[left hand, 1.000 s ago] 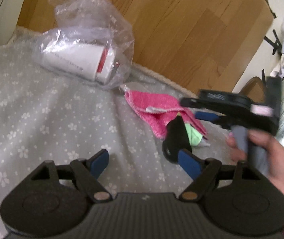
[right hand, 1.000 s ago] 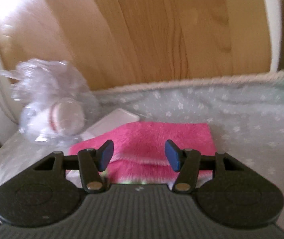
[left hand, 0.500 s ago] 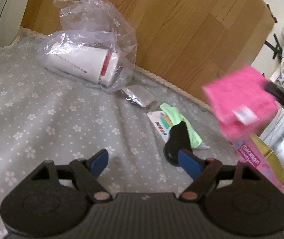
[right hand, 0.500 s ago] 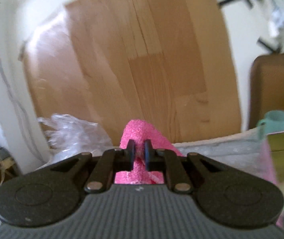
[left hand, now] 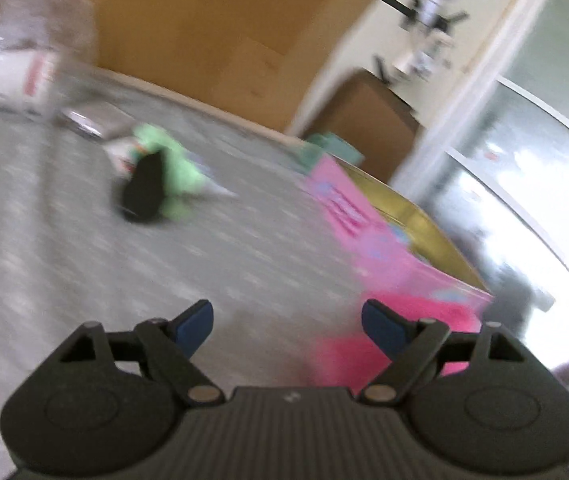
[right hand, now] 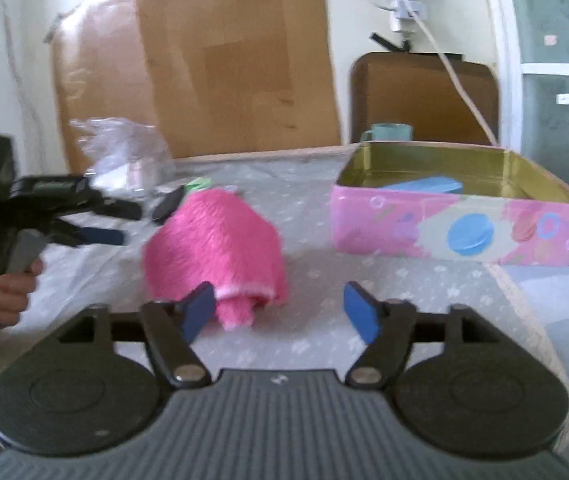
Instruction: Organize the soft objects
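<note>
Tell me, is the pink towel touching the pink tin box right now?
Apart. The right wrist view shows the pink towel lying on the grey tablecloth, with a bare strip of cloth between it and the pink tin box.

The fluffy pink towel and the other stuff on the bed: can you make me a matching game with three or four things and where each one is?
Things:
1. fluffy pink towel
2. blue block
3. teal mug
4. right claw

Places or states:
a. inside the pink tin box
b. behind the box, by the brown chair
c. open, holding nothing
d. lying bunched on the grey flowery cover, just ahead of the right claw

Pairs: 1-d, 2-a, 3-b, 4-c
</note>
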The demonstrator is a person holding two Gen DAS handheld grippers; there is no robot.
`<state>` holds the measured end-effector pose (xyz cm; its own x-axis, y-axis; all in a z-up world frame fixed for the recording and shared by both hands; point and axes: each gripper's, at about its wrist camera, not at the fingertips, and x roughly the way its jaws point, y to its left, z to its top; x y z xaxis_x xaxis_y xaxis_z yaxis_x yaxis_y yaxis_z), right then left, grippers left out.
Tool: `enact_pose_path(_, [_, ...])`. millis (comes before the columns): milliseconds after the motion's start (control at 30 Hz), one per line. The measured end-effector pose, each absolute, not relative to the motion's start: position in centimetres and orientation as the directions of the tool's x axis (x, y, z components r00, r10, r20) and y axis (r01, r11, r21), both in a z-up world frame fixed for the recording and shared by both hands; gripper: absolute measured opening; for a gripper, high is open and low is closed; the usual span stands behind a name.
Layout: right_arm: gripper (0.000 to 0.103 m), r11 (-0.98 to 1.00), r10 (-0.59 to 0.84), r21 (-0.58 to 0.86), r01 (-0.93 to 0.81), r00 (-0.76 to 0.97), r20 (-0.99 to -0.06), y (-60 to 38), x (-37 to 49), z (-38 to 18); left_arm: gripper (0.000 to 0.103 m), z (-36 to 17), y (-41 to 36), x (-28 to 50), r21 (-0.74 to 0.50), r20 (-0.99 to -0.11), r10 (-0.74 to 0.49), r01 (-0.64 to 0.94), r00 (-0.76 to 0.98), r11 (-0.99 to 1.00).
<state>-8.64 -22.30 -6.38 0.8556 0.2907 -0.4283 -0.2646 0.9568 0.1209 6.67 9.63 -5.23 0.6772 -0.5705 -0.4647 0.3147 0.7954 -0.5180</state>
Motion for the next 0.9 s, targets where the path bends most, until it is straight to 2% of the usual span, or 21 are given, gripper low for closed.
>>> enact_pose_path(167, [0.084, 0.933, 0.359, 0.133, -0.334, 0.843, -0.402, -21.8, -8.6, -6.2, 0.089, -4.6, 5.1, 3.8, -0.567, -0.441, -0.648, 0.366, 0.622, 0.738])
enact_pose_path(367, [0.083, 0.894, 0.448, 0.168, -0.416, 0.823, -0.349, -19.9, -4.8, -4.8, 0.089, -3.8, 3.6, 3.4, -0.541, -0.468, -0.613, 0.342, 0.637, 0.768])
enact_pose_path(433, [0.071, 0.876, 0.482, 0.208, -0.436, 0.804, -0.347, -19.5, -3.1, -4.8, 0.089, -3.6, 4.1, 3.3, -0.572, -0.453, -0.620, 0.325, 0.640, 0.753])
enact_pose_path(467, [0.056, 0.863, 0.505, 0.232, -0.449, 0.789, -0.350, -19.4, -2.2, -5.0, 0.089, -3.6, 4.2, 3.1, -0.587, -0.444, -0.625, 0.318, 0.643, 0.744])
enact_pose_path(500, [0.036, 0.854, 0.519, 0.259, -0.452, 0.777, -0.357, -19.3, -1.3, -5.3, 0.088, -3.5, 4.4, 3.0, -0.597, -0.440, -0.625, 0.310, 0.645, 0.740])
enact_pose_path(567, [0.015, 0.845, 0.531, 0.303, -0.441, 0.759, -0.377, -19.9, -0.1, -6.1, 0.087, -3.4, 5.0, 3.2, -0.595, -0.447, -0.617, 0.300, 0.648, 0.746])
enact_pose_path(733, [0.015, 0.878, 0.424, 0.391, -0.277, 0.830, -0.363, -26.4, -3.3, -7.5, 0.086, -3.4, 4.4, 3.3, -0.589, -0.459, -0.633, 0.320, 0.623, 0.742])
enact_pose_path(833, [0.029, 0.902, 0.329, 0.400, -0.162, 0.858, -0.395, -29.2, -6.9, -8.6, 0.086, -3.8, 2.6, 3.6, -0.586, -0.468, -0.664, 0.358, 0.583, 0.727])
enact_pose_path(900, [0.054, 0.911, 0.298, 0.386, -0.144, 0.877, -0.377, -29.9, -9.3, -8.7, 0.086, -4.3, 0.8, 3.8, -0.596, -0.472, -0.693, 0.383, 0.544, 0.706])
